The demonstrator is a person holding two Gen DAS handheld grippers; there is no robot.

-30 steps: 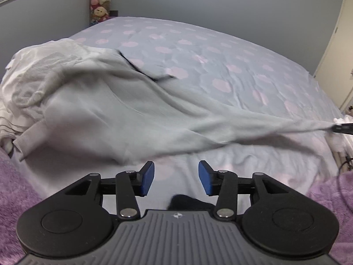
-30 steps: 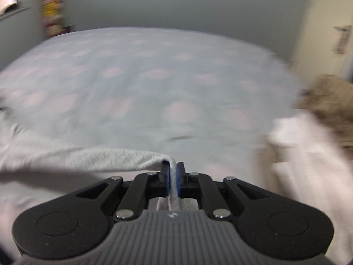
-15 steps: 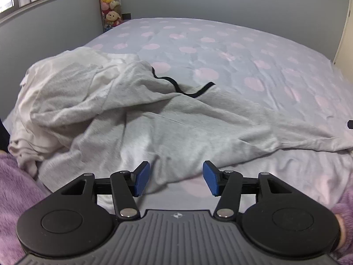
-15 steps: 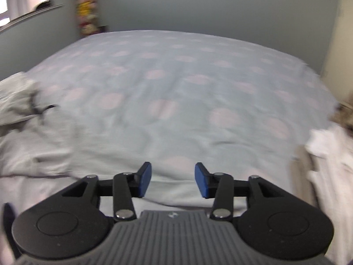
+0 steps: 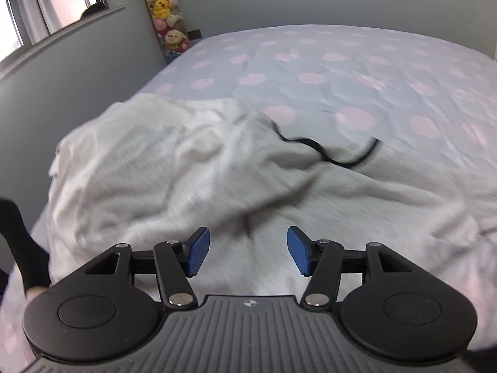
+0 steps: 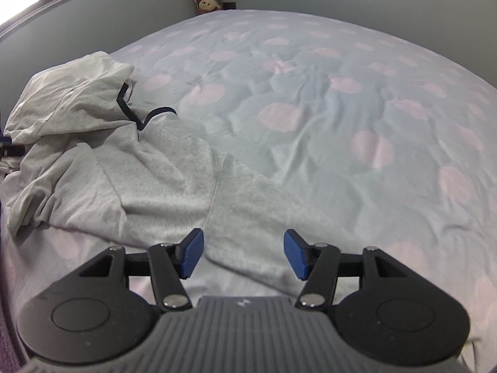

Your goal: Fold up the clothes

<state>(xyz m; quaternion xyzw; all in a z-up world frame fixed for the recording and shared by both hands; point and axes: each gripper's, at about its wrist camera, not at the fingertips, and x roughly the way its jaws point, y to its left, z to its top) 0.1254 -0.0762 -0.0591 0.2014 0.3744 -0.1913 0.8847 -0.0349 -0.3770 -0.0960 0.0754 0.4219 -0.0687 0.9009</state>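
Now both grippers agape over grey garment (image 6: pixel 161 174), prob. hoodie.

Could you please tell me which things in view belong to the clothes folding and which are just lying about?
Belongs to the job:
- grey garment with dark neck trim, crumpled on the bed
- left tool, open, over the garment
- right tool, open, nothing gripped
- spotted bedsheet, the folding surface

Just lying about:
- stuffed toys stacked in the corner
- window
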